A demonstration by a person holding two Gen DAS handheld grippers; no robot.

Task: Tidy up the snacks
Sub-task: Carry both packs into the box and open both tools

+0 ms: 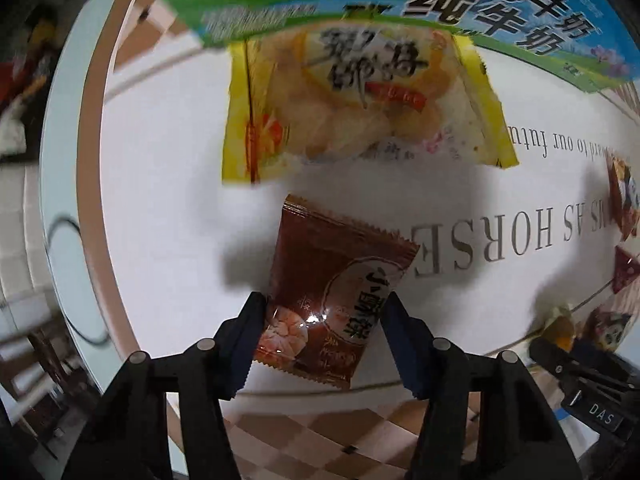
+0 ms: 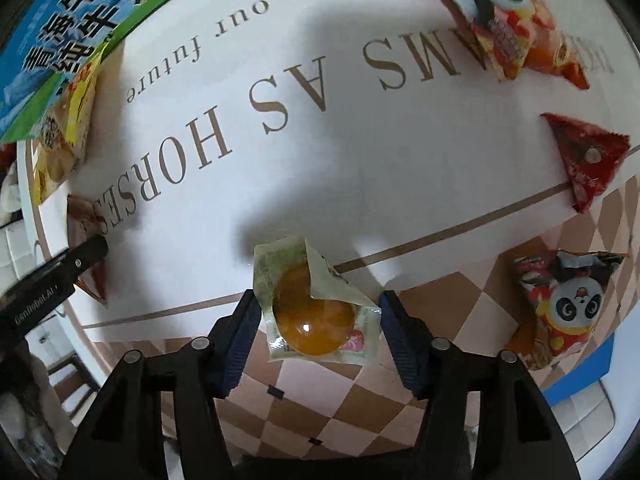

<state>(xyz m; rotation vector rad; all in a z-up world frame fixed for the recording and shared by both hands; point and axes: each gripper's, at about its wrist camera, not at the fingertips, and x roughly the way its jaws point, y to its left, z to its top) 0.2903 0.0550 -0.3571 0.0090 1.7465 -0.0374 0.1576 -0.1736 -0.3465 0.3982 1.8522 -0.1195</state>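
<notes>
Left claw clenched on a brown snack packet, its pads pressing the packet's two side edges; the packet is lifted above the white tabletop, near of a yellow shrimp-cracker bag that lies against a blue-and-green milk carton box at the far edge. Right claw grasping a clear-wrapped orange jelly sweet, pads against the wrapper's sides, over the tabletop's near checkered border. To the right lie a panda-print packet, a red triangular packet and, far right, another panda-print packet.

Handling, judged: both held items look light. The brown packet is thin crinkly foil, probably slippery and crushable, best held across the sealed edges. The jelly sweet seems soft within loose film; grip on the body rather than the flap.

Obscured: the box is cut off by the frame and motion-blurred, its opening unseen. Whether the pads truly bite the jelly or only its film cannot be told. Tabletop lettering is partly cropped.
</notes>
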